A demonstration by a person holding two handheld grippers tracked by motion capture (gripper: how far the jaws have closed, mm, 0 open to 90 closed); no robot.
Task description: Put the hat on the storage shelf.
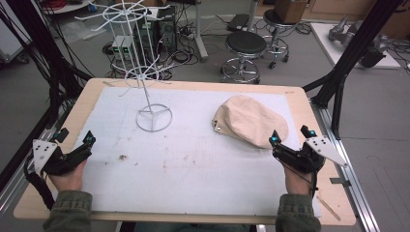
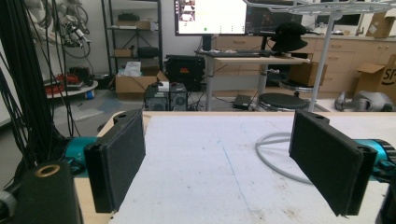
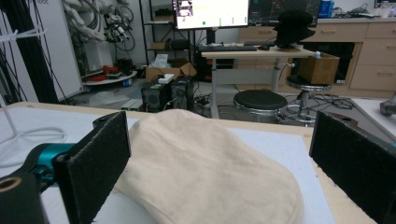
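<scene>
1. The cap [image 1: 251,121] (beige, soft, lying flat) sits on the right half of the white mat [image 1: 193,169], well apart from the wire rack [image 1: 145,72] that stands on the mat's left half.
2. The right gripper [image 1: 290,140] rests at the table's [image 1: 300,96] right edge, just beside the cap's near rim; its jaws stand wide apart, and in the right gripper view the cap [image 3: 205,172] lies between and ahead of them, not clamped.
3. The left gripper [image 1: 75,140] is held at the mat's left edge, near the table's front corner, jaws also spread with nothing in them.
4. In the left gripper view the rack's ring base [image 2: 275,154] shows on the mat, partly behind the jaw on that view's right.
</scene>
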